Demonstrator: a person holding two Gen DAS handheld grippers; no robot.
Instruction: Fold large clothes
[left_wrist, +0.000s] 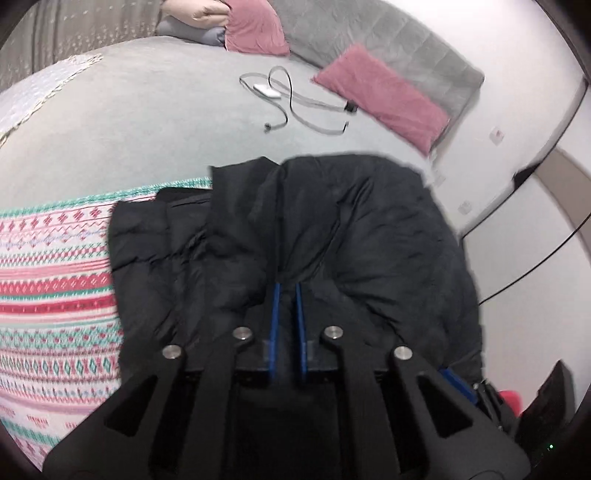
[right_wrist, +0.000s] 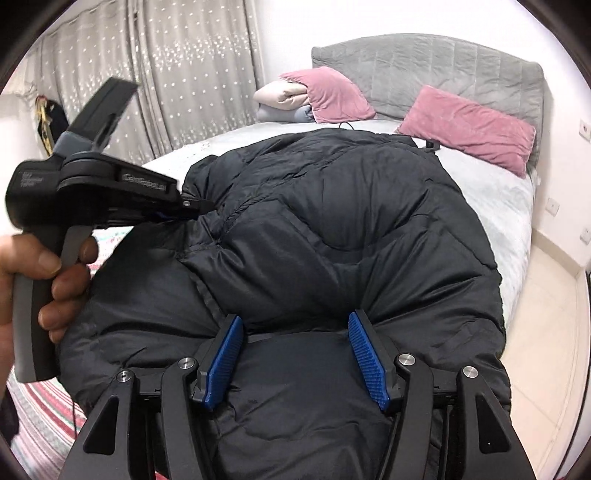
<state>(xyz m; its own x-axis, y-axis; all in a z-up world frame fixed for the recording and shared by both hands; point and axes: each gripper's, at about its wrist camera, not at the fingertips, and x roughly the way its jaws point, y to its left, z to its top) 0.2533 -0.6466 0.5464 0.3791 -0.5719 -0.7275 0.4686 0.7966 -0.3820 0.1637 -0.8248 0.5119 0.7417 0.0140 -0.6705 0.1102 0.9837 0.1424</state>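
While the left hand-held gripper (right_wrist: 195, 210) pinches the black puffer jacket (right_wrist: 332, 229) near the bed's (right_wrist: 509, 206) left edge, the right hand-held gripper (right_wrist: 295, 354) sits open straddling a puffy fold. Jacket runs lengthwise toward the headboard (right_wrist: 424, 62), directly ahead of both.

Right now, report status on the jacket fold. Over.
Left gripper shut on jacket fabric. Right gripper open, astride a puffy fold, no firm pinch seen. Jacket bunched on bed. Cable lies beyond, clear.
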